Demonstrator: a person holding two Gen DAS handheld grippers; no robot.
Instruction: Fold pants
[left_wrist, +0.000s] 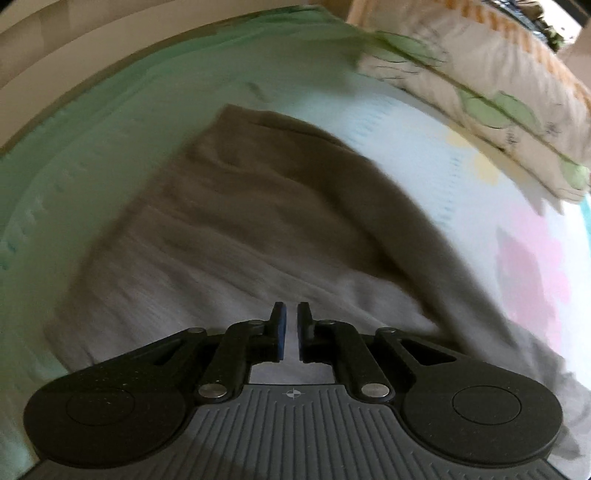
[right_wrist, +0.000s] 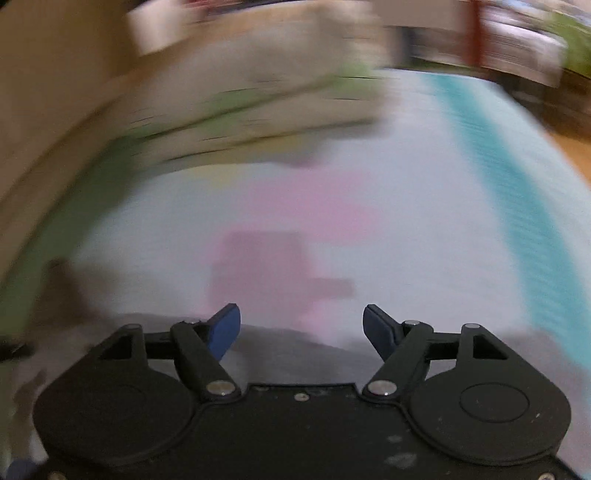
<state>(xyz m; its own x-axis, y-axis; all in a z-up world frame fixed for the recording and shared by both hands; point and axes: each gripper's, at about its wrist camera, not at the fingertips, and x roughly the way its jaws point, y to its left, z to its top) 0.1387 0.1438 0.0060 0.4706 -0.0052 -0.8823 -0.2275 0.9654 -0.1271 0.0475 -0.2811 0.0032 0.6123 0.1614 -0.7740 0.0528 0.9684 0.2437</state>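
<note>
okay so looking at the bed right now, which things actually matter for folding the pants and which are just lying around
Part of the job:
- brown pants, spread on the bed sheet
- left claw, nearly closed, nothing visibly gripped
- right claw, open and empty

Just lying about:
- leaf-print pillows, stacked at the head of the bed
- patterned bed sheet

one pants (left_wrist: 258, 229), two pillows (left_wrist: 480, 85), one bedsheet (left_wrist: 461, 206)

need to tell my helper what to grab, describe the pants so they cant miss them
Start at the bed with the pastel sheet, mint edge and pink patches. The pants lie spread on it, below the leaf-print pillows. They are the only plain grey-brown cloth, rumpled, with no pattern.
</note>
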